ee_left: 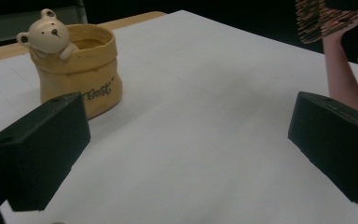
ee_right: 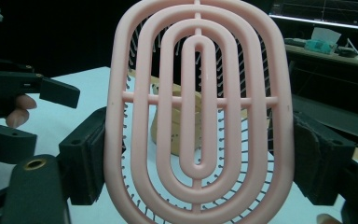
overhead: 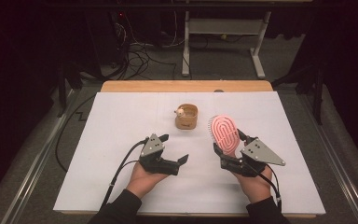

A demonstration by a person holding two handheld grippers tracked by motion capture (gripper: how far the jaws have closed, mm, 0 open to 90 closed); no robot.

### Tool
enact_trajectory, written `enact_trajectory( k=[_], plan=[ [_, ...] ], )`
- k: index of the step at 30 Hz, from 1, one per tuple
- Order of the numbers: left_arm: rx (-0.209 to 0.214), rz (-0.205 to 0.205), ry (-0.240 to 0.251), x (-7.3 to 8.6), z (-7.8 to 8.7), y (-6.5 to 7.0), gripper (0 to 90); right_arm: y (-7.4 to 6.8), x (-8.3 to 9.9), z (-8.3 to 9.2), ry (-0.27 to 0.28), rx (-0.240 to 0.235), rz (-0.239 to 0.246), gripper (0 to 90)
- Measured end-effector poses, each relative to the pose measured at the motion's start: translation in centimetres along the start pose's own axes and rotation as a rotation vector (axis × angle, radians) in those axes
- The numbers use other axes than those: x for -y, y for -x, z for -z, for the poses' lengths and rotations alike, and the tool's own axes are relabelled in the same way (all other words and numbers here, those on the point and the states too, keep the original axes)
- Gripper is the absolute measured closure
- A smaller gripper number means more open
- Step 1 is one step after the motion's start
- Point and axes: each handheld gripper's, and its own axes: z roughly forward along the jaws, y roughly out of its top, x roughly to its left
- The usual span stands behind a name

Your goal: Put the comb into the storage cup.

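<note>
At the lower centre of the high view, the left gripper point(overhead: 173, 150) hovered over the white table point(overhead: 121, 121), its jaws spread wide and empty, likely readied to reach or steady something. Lower right of centre, the right gripper point(overhead: 228, 148) had its jaws clamped on the sides of a pink brush point(overhead: 224, 132), held upright with its slotted back toward the camera, bristles facing away. Beyond, at mid-frame, stood a tan pot point(overhead: 187, 117) with a bear point(ee_left: 48, 33) peeking over its rim. Script on the pot seemed to end in "Best", though the jaw hid its start.
</note>
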Motion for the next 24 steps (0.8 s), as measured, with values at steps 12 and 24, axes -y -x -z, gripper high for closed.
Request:
enact_trajectory(
  k=[12,24],
  plan=[
    [0.038,-0.017,0.048,-0.9,1.1,1.3,0.0,-0.8,0.1,0.0,-0.001,0.005,0.041,19.9],
    [0.059,0.012,0.027,-1.0,1.6,0.3,0.0,-1.9,-1.5,-0.9,0.035,-0.017,0.061,19.9]
  ],
)
